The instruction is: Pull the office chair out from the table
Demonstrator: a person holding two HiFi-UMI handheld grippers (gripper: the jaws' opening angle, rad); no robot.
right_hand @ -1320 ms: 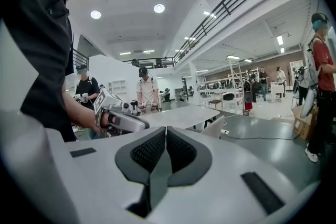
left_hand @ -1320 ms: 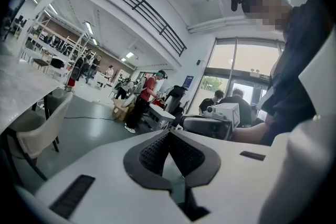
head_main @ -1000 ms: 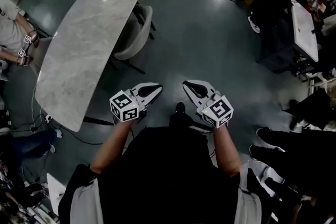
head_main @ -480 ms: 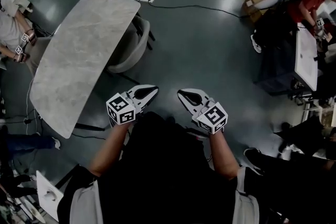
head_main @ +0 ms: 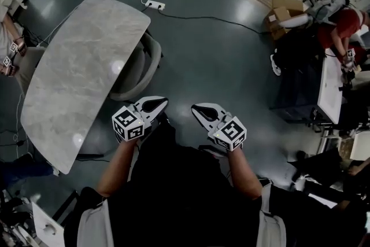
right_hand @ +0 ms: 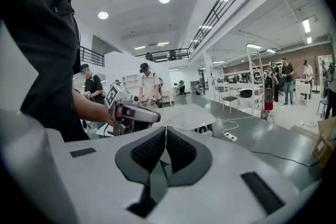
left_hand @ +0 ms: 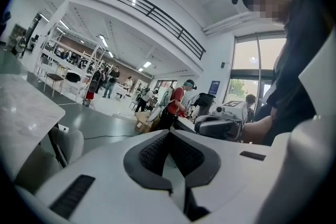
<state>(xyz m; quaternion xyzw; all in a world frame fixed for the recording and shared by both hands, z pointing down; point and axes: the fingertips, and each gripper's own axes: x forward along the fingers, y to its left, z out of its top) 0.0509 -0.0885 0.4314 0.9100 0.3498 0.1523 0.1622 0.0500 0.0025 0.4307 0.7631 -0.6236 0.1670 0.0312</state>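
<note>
Head view, looking steeply down: a long pale marble table (head_main: 75, 84) runs up the left side, and the chair (head_main: 139, 66), grey with a curved back, is tucked under the table's right-hand long edge, only its back and part of the seat showing past the top. The left gripper (head_main: 163, 102) and the right gripper (head_main: 195, 108) are held side by side off the table's near corner, short of the chair and touching nothing. A power strip (head_main: 154, 5) and its cable lie on the floor past the table's far end. Left gripper view: the jaws are clenched together with nothing between them; the chair's back shows low on the left, under the table's edge. Right gripper view: these jaws are likewise pressed together and empty, with the table top beyond them and the left gripper in a hand before it. The step in hand looks like the approach. To do it well, both grippers probably need to open, take the rim of the chair's back from the side away from the table, then draw it straight out, keeping its base clear of the table's legs.
</note>
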